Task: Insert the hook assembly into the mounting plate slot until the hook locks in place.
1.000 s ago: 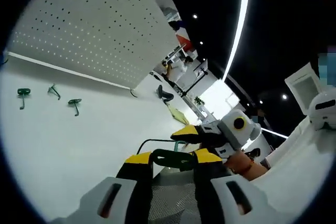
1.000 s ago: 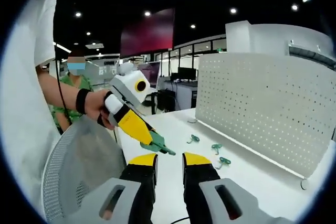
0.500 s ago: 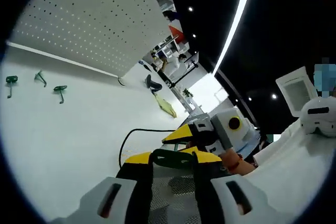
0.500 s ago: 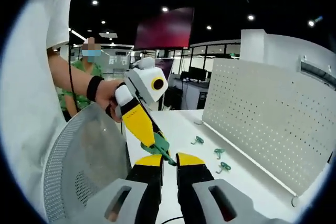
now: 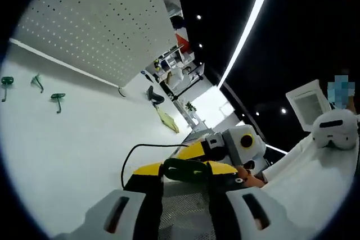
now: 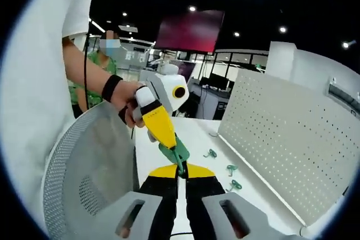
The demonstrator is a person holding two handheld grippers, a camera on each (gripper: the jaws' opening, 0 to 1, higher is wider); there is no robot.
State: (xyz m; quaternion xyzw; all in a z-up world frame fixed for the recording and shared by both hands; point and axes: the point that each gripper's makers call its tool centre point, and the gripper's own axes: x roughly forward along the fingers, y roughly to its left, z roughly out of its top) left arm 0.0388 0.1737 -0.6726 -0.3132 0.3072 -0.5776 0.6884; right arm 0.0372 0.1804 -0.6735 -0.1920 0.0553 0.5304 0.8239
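A green hook [image 5: 190, 169] sits crosswise between the yellow tips of my left gripper [image 5: 185, 170], which is shut on it. My right gripper [image 5: 196, 151] comes in from the right and meets the hook. In the right gripper view, the left gripper [image 6: 166, 139] slants down from a person's hand, and the hook [image 6: 173, 151] sticks out of it. Its lower end runs into my right gripper [image 6: 181, 171], whose jaws have shut on it. The white perforated mounting plate [image 5: 95, 26] [image 6: 292, 139] stands upright at the back of the table.
Three more green hooks [image 5: 57, 98] [image 6: 230, 168] lie on the white table [image 5: 67, 150] before the plate. A black cable [image 5: 128, 158] loops near my left jaws. A grey mesh chair back [image 6: 90, 167] stands at the left. A person's hand [image 6: 126, 105] holds the left gripper.
My right jaws have narrowed from open to shut around the end of the hook. The left gripper has brought the hook down between them. Both views have shifted a little.
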